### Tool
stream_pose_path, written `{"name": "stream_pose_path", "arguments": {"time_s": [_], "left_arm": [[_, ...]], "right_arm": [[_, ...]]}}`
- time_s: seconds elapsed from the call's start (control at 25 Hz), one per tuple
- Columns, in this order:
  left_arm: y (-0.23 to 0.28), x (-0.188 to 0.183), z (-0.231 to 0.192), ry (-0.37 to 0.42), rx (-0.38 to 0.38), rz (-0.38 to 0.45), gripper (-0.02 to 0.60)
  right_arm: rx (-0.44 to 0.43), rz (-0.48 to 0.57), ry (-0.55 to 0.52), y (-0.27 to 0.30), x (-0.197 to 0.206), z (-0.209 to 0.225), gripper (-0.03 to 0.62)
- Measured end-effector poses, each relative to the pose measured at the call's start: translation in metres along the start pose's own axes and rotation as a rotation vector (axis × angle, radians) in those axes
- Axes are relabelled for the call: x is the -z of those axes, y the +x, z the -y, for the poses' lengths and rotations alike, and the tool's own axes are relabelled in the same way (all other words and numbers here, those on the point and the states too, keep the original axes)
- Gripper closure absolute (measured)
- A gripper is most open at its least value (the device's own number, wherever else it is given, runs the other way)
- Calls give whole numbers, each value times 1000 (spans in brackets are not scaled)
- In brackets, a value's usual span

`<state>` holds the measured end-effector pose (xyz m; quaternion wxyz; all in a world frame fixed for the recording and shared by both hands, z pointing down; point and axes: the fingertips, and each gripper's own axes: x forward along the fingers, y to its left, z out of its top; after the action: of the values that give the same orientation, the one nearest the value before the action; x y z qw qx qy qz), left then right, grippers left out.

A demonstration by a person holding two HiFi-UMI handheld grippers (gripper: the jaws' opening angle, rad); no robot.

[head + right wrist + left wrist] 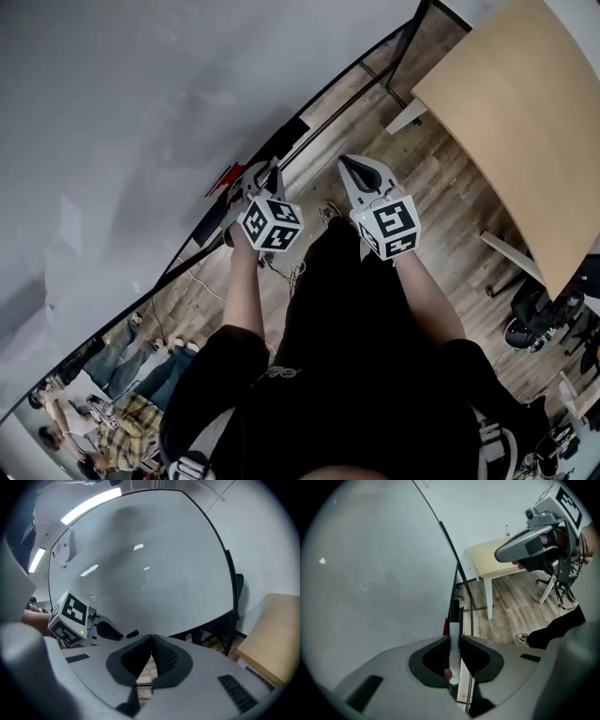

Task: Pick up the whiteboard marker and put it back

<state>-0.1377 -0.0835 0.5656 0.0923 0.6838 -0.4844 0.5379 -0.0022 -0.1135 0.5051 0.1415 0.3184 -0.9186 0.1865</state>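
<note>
A whiteboard marker point(453, 634), white with a black cap, stands between the pads of my left gripper point(453, 638), which is shut on it. Its black cap points down at the black ledge point(462, 613) along the whiteboard's point(370, 573) lower edge. In the head view my left gripper point(263, 174) is close to that ledge, next to a red object point(225, 176). In the right gripper view the marker's dark end point(132, 633) sticks out of the left gripper point(101, 630). My right gripper point(151, 638) is shut and empty. It hangs beside the left one point(346, 162), off the board.
A light wooden table point(525, 122) stands to the right on the wood floor. An office chair point(534, 319) is beyond it. Several people point(103, 412) sit at the lower left of the head view. The board's black stand legs point(220, 630) reach the floor.
</note>
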Motion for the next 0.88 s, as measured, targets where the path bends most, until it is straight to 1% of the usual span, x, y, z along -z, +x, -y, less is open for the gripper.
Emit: {"name": "stream_pose_path", "arguments": {"time_s": [0.2, 0.36, 0.52, 0.76, 0.88], "left_arm": [[23, 5, 0, 42, 22, -59, 518], [40, 11, 1, 4, 42, -93, 518], [50, 12, 1, 22, 34, -108, 518], [60, 9, 1, 53, 38, -120, 518], [64, 8, 1, 56, 47, -119, 518]], "right_arm": [[59, 6, 28, -5, 2, 10, 592], [92, 5, 45, -9, 4, 20, 592], [111, 4, 48, -10, 6, 23, 592], [116, 2, 47, -9, 6, 22, 592], [121, 2, 47, -9, 5, 23, 592]]}}
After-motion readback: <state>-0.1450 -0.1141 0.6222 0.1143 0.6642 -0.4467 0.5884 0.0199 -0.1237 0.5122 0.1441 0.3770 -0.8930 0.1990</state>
